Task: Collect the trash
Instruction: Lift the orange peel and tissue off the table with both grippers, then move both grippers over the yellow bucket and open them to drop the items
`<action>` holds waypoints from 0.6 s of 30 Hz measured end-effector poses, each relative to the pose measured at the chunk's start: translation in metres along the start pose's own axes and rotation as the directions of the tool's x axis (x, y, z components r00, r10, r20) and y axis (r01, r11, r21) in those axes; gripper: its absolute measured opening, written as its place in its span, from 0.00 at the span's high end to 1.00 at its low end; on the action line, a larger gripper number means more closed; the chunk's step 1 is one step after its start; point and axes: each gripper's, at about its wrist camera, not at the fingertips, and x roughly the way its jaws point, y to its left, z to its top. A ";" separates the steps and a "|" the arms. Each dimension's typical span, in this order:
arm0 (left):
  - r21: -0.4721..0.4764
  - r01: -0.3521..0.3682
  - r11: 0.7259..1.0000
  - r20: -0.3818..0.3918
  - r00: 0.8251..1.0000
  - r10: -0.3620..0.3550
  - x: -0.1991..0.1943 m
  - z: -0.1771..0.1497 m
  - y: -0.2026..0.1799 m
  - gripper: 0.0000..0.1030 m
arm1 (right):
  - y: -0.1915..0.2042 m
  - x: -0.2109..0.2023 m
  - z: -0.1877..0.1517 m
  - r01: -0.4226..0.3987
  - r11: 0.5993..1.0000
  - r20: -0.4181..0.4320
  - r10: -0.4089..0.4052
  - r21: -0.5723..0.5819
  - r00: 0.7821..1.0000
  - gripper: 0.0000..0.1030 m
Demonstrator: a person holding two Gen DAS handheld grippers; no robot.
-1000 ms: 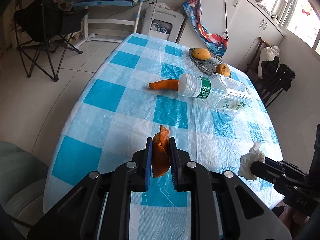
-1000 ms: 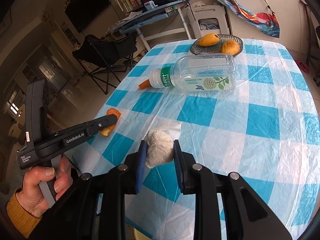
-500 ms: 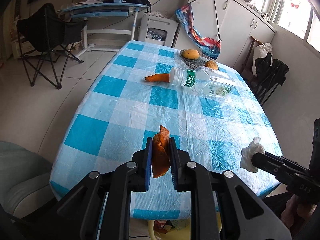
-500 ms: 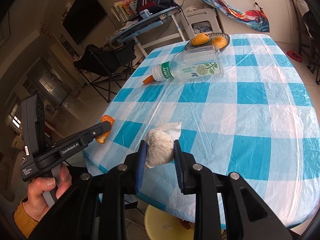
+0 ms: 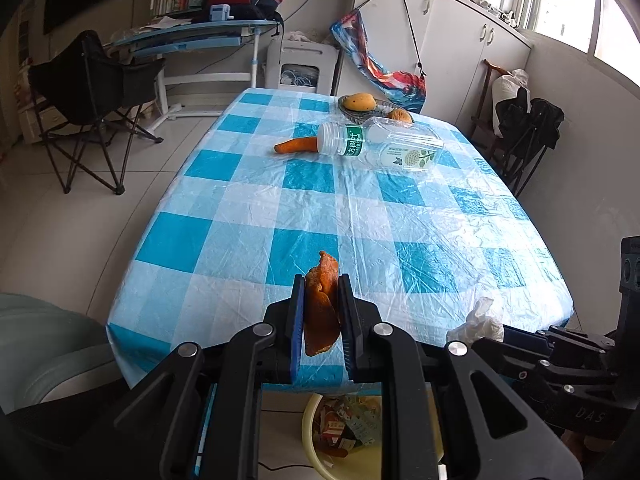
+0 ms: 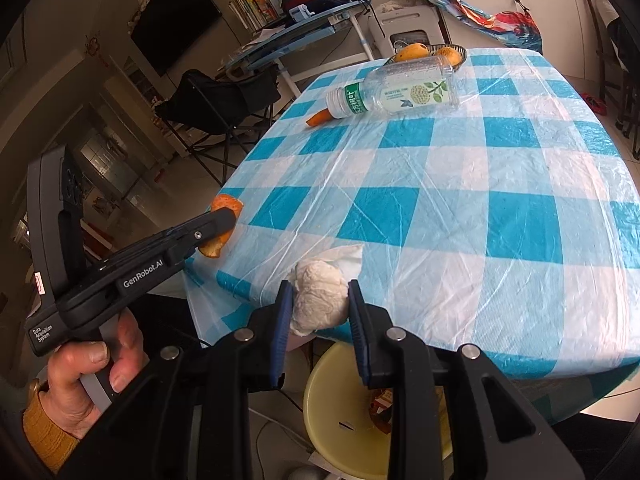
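My left gripper is shut on an orange peel, held in the air off the near edge of the table. It also shows in the right wrist view. My right gripper is shut on a crumpled white tissue, also at the near edge; the tissue shows in the left wrist view. A yellow bin with trash in it stands on the floor below both grippers and shows in the left wrist view too.
A checked blue-and-white tablecloth covers the table. On the far part lie an empty plastic bottle, a carrot and a dish with fruit. A black folding chair stands at the left.
Both grippers have pulled back from over the table to beyond its near edge, each still holding its piece. The yellow bin has come into view below.
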 end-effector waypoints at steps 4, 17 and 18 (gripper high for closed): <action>0.010 0.009 1.000 -0.005 1.000 -0.009 -0.003 -0.006 -0.004 0.85 | 0.003 0.000 -0.009 0.001 1.000 -0.014 -0.001 0.000 1.000 0.72; 0.080 0.048 0.996 -0.047 0.998 -0.044 -0.009 -0.034 -0.029 0.85 | -0.003 -0.006 -0.033 0.069 0.997 -0.071 -0.067 0.028 0.995 0.71; 0.087 0.050 0.995 -0.050 0.998 -0.046 -0.009 -0.036 -0.031 0.85 | -0.003 -0.007 -0.034 0.071 0.997 -0.074 -0.069 0.029 0.995 0.71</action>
